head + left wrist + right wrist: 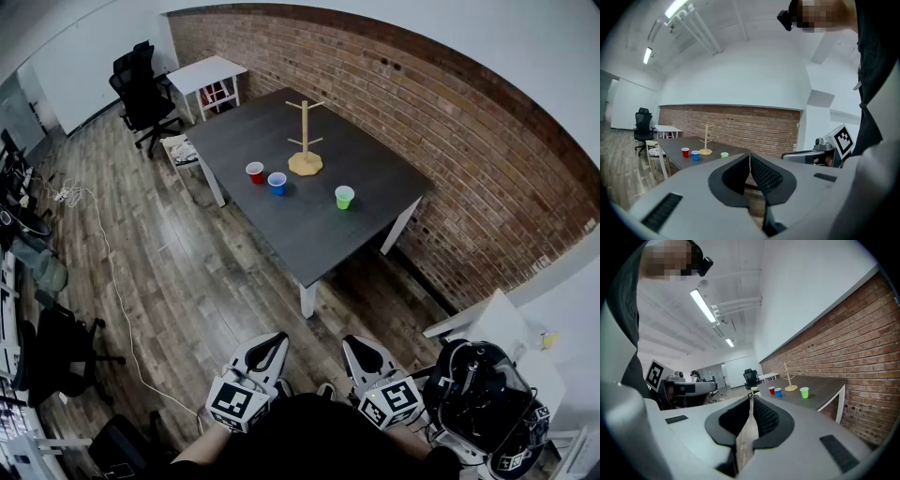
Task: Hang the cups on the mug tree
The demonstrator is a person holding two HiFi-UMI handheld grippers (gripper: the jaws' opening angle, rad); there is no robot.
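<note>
Left gripper (pixel 750 156) sits low at the bottom edge of the head view, close to the person's body. Its two dark ribbed jaws are pressed together at the tips with nothing between them. Just to its right, the right gripper (pixel 751 395) is held the same way. Its jaws are together too, leaving only a thin slit that shows floor, and it holds nothing. Both grippers point forward, roughly level, toward a dark grey table (pixel 291 234) that stands well apart from them across a wooden floor (pixel 178 281).

All the task's things are on that table, far from either gripper. From left to right, a red cup (pixel 255 172) stands upright. A blue cup (pixel 277 183) stands just beside it. The wooden mug tree (pixel 305 141) rises on its round base a little behind and to the right of the blue cup, its pegs bare. A green cup (pixel 345 197) stands upright on its own, further right and nearer the camera.

Behind the table runs a red brick wall (pixel 441 122). At the far left end stand a small white table (pixel 208 71) and a black office chair (pixel 141 89).
</note>
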